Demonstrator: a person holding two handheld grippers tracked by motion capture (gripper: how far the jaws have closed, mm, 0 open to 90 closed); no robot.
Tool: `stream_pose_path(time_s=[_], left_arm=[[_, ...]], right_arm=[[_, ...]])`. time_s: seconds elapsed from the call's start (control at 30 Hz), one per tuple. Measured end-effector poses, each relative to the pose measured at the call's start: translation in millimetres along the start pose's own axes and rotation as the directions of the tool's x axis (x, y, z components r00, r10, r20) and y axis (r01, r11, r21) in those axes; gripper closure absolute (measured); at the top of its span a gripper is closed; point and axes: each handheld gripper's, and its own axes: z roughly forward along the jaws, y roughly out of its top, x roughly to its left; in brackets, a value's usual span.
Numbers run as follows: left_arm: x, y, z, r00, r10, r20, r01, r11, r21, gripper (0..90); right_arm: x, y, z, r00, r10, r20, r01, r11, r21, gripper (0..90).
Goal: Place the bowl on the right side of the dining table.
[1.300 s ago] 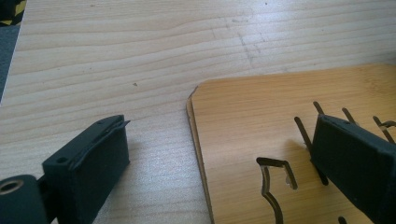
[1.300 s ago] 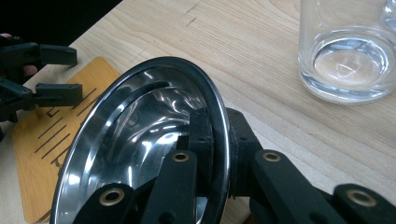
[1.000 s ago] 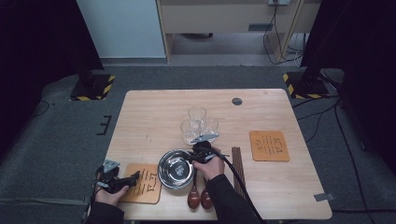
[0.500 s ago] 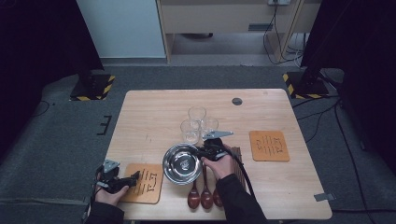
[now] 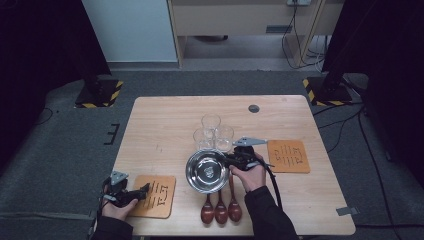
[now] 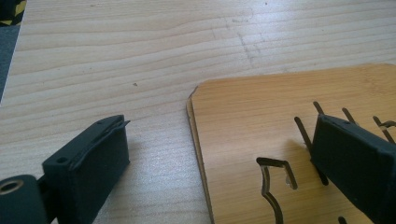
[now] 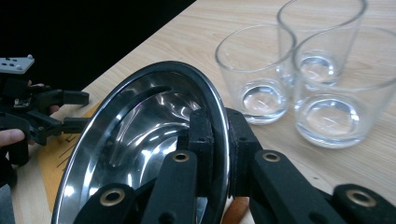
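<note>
A shiny steel bowl (image 5: 207, 171) hangs tilted just above the table's front middle. My right gripper (image 5: 228, 161) is shut on its right rim; in the right gripper view the two pads (image 7: 219, 140) pinch the bowl's (image 7: 140, 135) edge, one inside and one outside. At the front left my left gripper (image 5: 145, 189) rests low and open at the left edge of a slotted wooden coaster (image 5: 160, 197). In the left gripper view its jaws (image 6: 219, 144) stand wide apart, one over bare table, the other over the coaster (image 6: 261, 116).
Three clear glasses (image 5: 213, 133) stand bunched just beyond the bowl, close to it (image 7: 261, 79). A second coaster (image 5: 288, 156) lies to the right of my right hand. Three dark wooden spoons (image 5: 220, 210) lie by the front edge. A small dark disc (image 5: 254, 108) sits far back.
The right gripper has carried the bowl to the right and a little higher, nearer the glasses. The left gripper has stayed in place.
</note>
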Motion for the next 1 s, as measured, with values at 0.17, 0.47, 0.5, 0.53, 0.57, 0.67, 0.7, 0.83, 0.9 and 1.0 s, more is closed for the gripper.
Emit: stream_pose_path(time_s=[0.17, 0.47, 0.5, 0.53, 0.57, 0.67, 0.7, 0.83, 0.9, 1.0], left_arm=[[0.0, 0.0, 0.0, 1.0, 0.0, 0.0, 0.0, 1.0, 0.0, 3.5], [0.0, 0.1, 0.2, 1.0, 0.0, 0.0, 0.0, 1.0, 0.0, 3.4], [-0.3, 0.1, 0.4, 1.0, -0.003, 0.0, 0.003, 1.0, -0.002, 3.3], [-0.4, 0.1, 0.4, 1.0, -0.004, 0.0, 0.004, 1.0, -0.003, 3.3], [-0.4, 0.1, 0.4, 1.0, -0.003, -0.001, 0.003, 1.0, -0.003, 3.3], [-0.2, 0.2, 0.2, 1.0, 0.0, -0.001, 0.0, 1.0, 0.0, 3.3], [-0.4, 0.2, 0.4, 1.0, -0.003, -0.001, 0.003, 1.0, -0.002, 3.3], [-0.4, 0.2, 0.4, 1.0, -0.003, -0.001, 0.003, 1.0, -0.002, 3.3], [-0.4, 0.2, 0.4, 1.0, -0.003, -0.001, 0.003, 1.0, -0.002, 3.3], [-0.4, 0.1, 0.4, 1.0, -0.004, 0.0, 0.004, 1.0, -0.003, 3.3]], right_arm=[[-6.4, 0.0, -11.7, 0.9999, 0.006, 0.012, -0.006, 1.0, -0.021, 83.5], [-22.8, -1.9, -36.3, 0.9987, 0.019, 0.047, -0.017, 0.999, -0.047, 83.5], [-24.3, -2.0, -38.4, 0.9984, 0.024, 0.05, -0.022, 0.999, -0.049, 83.5], [-26.7, -2.3, -41.5, 0.9981, 0.03, 0.054, -0.027, 0.998, -0.054, 83.5], [-29.2, -2.6, -44.6, 0.9977, 0.033, 0.059, -0.03, 0.998, -0.062, 83.5], [-36.4, -3.3, -54.2, 0.996, 0.046, 0.076, -0.04, 0.996, -0.078, 83.5], [-38.7, -3.5, -57.0, 0.9954, 0.05, 0.082, -0.043, 0.996, -0.082, 83.5], [-46.8, -4.1, -66.8, 0.9931, 0.059, 0.101, -0.049, 0.994, -0.098, 83.5], [-50.5, -4.4, -71.3, 0.9919, 0.065, 0.109, -0.054, 0.993, -0.106, 83.5], [-56.8, -5.3, -77.7, 0.9896, 0.075, 0.123, -0.06, 0.991, -0.117, 83.5]])
